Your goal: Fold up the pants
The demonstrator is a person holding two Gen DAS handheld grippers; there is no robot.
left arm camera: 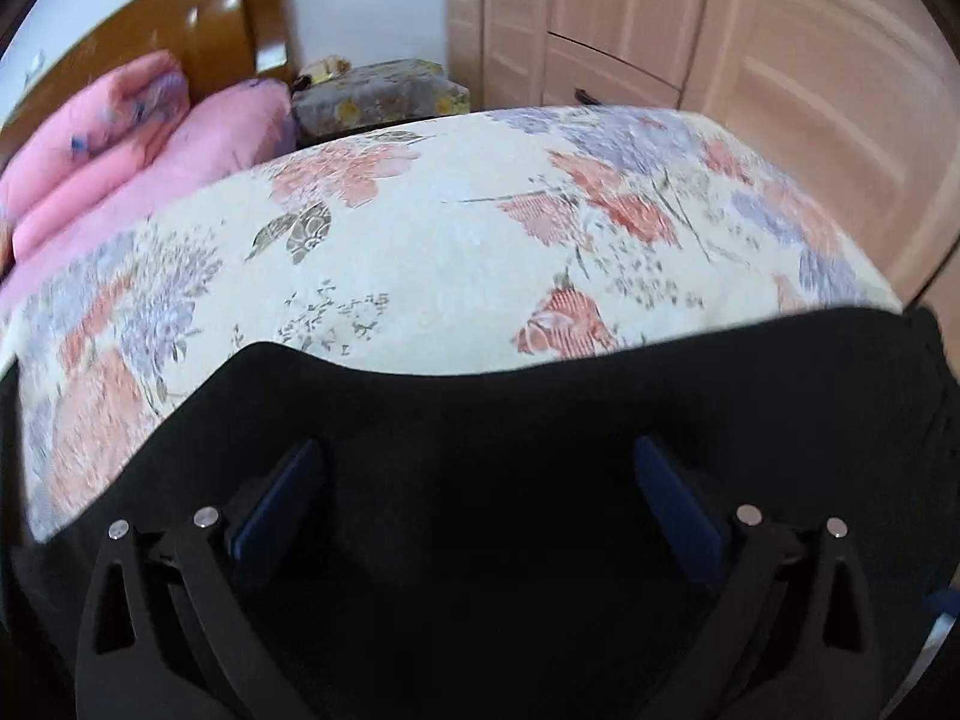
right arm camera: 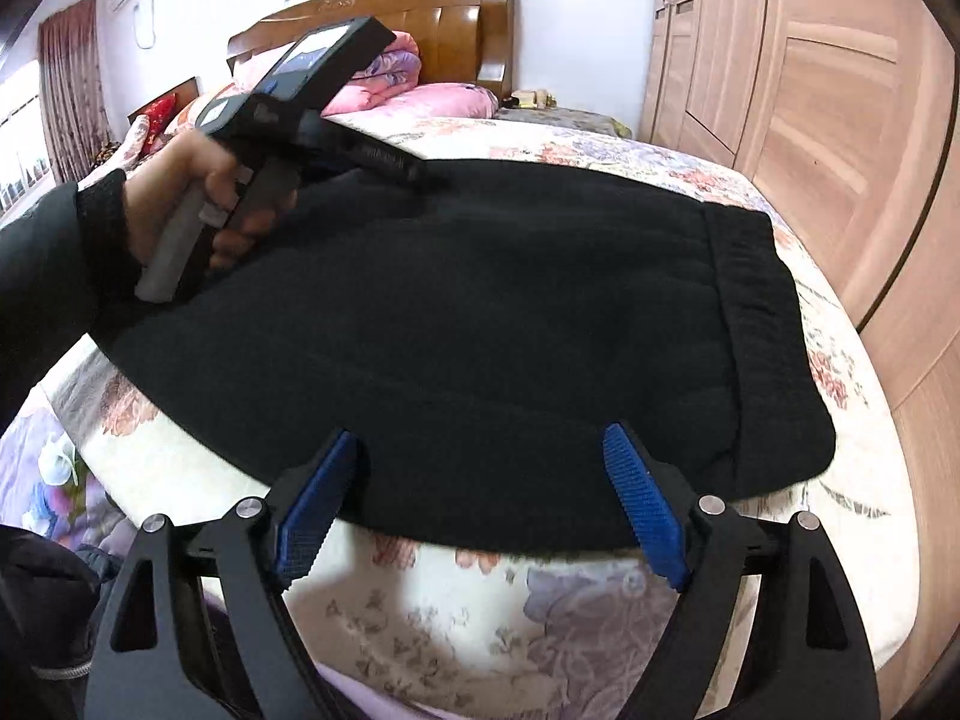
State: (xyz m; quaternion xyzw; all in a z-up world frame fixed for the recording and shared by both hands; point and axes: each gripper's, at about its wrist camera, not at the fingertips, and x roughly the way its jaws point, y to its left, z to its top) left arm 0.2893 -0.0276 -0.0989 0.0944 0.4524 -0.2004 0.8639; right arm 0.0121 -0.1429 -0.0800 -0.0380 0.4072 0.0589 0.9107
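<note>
Both grippers, left gripper [left arm camera: 480, 480] and right gripper [right arm camera: 480, 468], gaped over the pants [right arm camera: 480, 312] at the bed's [right arm camera: 840, 510] edge; pinching both layers squarely looked wise.

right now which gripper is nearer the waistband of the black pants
Probably right. The right gripper is open at the near hem, beside the waistband. The left gripper, also open, is over the far edge, further along.

A bed [right arm camera: 540, 600] with a floral cover carries the black pants [right arm camera: 480, 330] spread flat; pink folded bedding [left arm camera: 108, 138] lies by the wooden headboard [right arm camera: 420, 6].
</note>
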